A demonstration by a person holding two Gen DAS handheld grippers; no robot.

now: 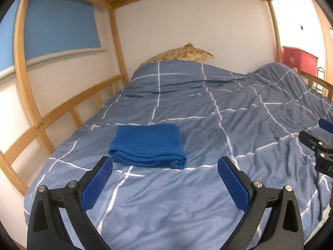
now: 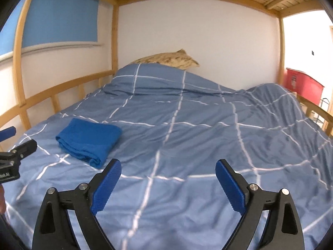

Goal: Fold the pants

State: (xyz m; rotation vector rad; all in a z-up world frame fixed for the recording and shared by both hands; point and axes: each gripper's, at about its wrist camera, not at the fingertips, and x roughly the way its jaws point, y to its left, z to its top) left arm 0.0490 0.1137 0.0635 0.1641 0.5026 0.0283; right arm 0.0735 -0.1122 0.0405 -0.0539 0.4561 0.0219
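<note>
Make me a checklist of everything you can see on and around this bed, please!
Surface: grey-blue duvet with white grid lines, rumpled, covering the bed.
Job's things: bright blue fleecy pants, folded into a neat rectangle, lying on the duvet.
Clutter: tan patterned pillow at the far end against the white wall.
Grippers: left gripper open, empty; right gripper open, empty; both apart from the pants.
Cables: nothing seen.
Surroundings: light wooden bunk frame with slats overhead, blue window blind, red box beyond the bed.
</note>
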